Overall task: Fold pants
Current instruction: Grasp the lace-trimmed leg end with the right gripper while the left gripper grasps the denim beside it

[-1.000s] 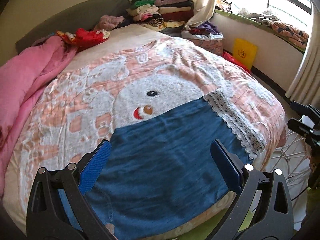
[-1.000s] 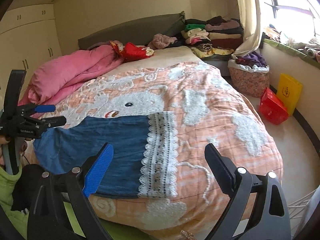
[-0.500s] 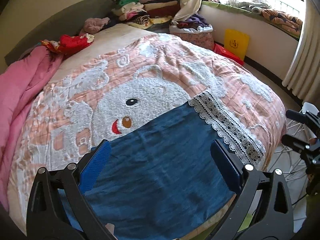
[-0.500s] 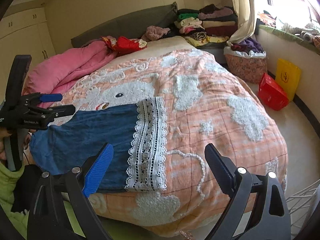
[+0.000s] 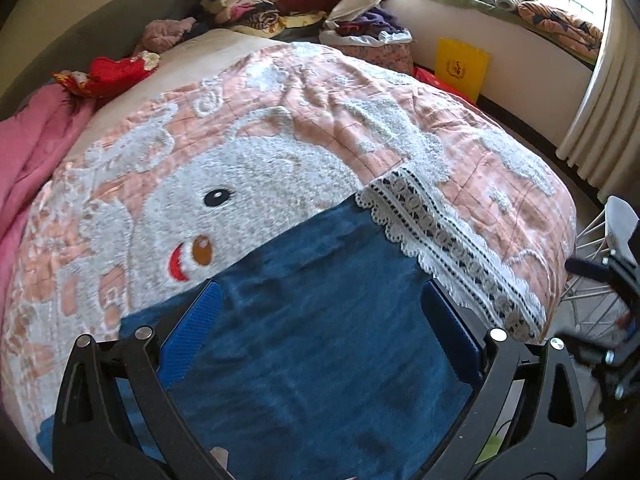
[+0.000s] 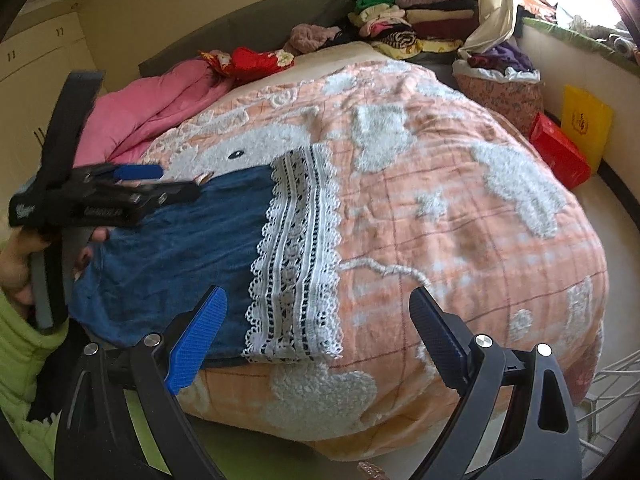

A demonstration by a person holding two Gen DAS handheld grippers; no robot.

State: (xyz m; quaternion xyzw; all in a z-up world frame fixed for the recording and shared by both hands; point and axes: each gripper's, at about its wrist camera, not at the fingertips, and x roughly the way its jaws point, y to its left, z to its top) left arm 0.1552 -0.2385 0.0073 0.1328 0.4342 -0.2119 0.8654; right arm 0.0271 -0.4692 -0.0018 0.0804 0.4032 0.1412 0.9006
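Blue denim pants point(image 5: 320, 340) with a white lace hem point(image 5: 448, 248) lie flat near the front edge of the bed. They also show in the right wrist view point(image 6: 180, 248), the lace hem point(image 6: 296, 256) toward the right. My left gripper point(image 5: 320, 324) is open and empty, hovering low over the denim's middle; it shows from the side in the right wrist view point(image 6: 156, 184). My right gripper point(image 6: 320, 328) is open and empty, just off the bed's front edge below the lace hem. It shows blurred at the left wrist view's right edge point(image 5: 600, 276).
The bed carries a peach blanket point(image 6: 460, 208) with a white animal pattern. A pink duvet point(image 6: 152, 108) lies at its left, a red cloth point(image 6: 256, 58) at the head. Stacked folded clothes point(image 6: 416, 16) sit behind. A red box point(image 6: 560, 152) and yellow bag point(image 6: 586, 120) stand on the floor at right.
Both grippers have moved forward and lower toward the pants. Both stayed open and empty. The pants have not moved.
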